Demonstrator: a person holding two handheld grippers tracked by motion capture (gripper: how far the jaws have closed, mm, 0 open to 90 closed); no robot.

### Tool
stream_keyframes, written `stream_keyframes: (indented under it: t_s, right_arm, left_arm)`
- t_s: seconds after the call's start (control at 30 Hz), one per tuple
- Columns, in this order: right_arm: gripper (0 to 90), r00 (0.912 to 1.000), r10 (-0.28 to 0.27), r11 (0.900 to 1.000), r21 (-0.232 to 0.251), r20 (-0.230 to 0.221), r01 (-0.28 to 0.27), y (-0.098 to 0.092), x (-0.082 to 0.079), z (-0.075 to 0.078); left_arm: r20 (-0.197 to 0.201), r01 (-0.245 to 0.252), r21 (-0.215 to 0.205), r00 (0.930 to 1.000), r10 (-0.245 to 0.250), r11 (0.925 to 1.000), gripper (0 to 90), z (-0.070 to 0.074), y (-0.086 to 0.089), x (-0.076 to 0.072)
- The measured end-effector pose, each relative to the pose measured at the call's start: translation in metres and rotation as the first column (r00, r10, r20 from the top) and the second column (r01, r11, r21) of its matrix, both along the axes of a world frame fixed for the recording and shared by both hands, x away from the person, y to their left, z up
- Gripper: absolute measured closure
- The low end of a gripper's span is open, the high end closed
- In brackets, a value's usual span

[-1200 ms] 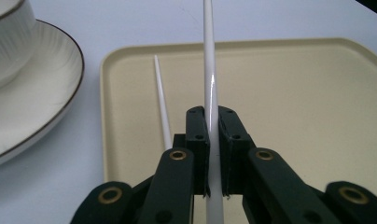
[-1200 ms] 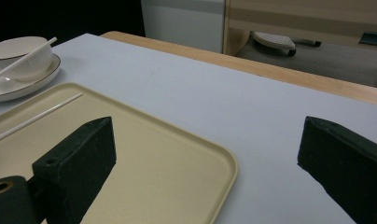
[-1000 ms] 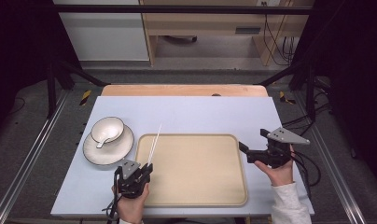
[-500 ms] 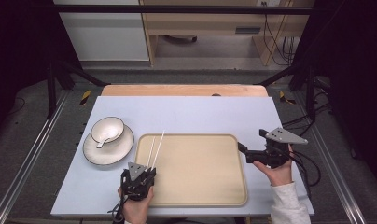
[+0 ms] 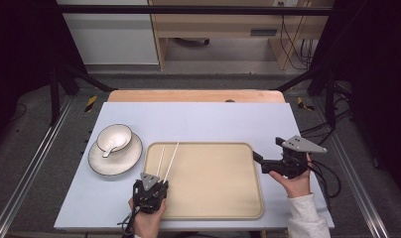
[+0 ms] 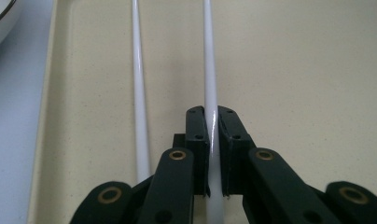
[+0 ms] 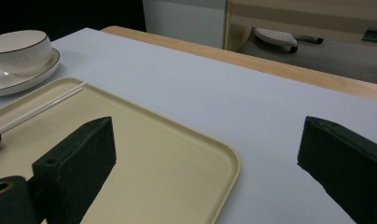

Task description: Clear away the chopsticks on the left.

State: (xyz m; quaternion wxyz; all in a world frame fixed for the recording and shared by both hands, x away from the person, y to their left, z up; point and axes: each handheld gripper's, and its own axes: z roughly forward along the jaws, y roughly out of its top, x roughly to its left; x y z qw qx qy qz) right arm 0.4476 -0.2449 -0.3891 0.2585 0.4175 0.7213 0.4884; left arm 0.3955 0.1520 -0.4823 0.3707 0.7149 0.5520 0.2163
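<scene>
Table (image 5: 203, 119): light blue-grey top. It carries the beige tray (image 5: 213, 198), which I use as landmark.

Tray sits toward the near right part of the table and lies flat.

Plate (image 5: 97, 161): just off the tray's left edge, white with a dark rim. Bowl (image 5: 115, 135) sits on it, a white spoon (image 5: 110, 147) resting in the bowl.

Right gripper (image 5: 259, 159): just off the tray's right edge, held in the person's right hand, pointing toward the tray; jaws stand wide apart, nothing between them.

Left gripper (image 5: 158, 179): at the tray's near left corner, held in the left hand, pointing away from the person; jaws clamped on one chopstick.

Chopsticks (image 5: 168, 157): two white sticks over the tray's left part, running from the gripper toward the tray's far edge. In the left gripper view, the right chopstick (image 6: 210, 93) is pinched between the pads; the left chopstick (image 6: 139, 93) runs alongside it, outside the pads.
</scene>
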Motion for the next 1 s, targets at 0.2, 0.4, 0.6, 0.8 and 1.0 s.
stream_keyframes:
  t_s: [0.2,0.4,0.6,0.8,1.0]
  right_arm:
    - [4.7,1.0,0.003,1.0,-0.003,-0.002,-0.003,0.0,0.0,0.0]
    - [4.7,1.0,0.003,1.0,-0.004,-0.002,-0.003,0.0,0.0,0.0]
    - [4.7,1.0,0.0,1.0,-0.001,0.0,0.0,0.0,0.0,0.0]
    - [4.6,1.0,0.001,1.0,0.002,0.002,-0.001,-0.001,-0.001,0.001]
    - [4.5,0.9999,-0.005,1.0,0.008,0.009,0.005,-0.003,-0.001,0.002]
  left_arm:
    - [-0.002,-0.002,0.009,1.0,0.002,1.0,83.8,0.0,-0.002,0.0]
    - [-0.011,0.002,0.005,0.9999,-0.002,1.0,83.0,0.001,-0.003,0.001]
    - [-0.01,0.007,0.009,0.9999,-0.007,0.9999,81.9,0.002,-0.004,0.001]
    - [0.017,0.033,-0.003,0.9993,-0.033,0.9995,77.1,0.011,-0.003,0.002]
    - [0.063,0.065,-0.024,0.996,-0.063,0.9976,66.5,0.031,0.008,0.007]
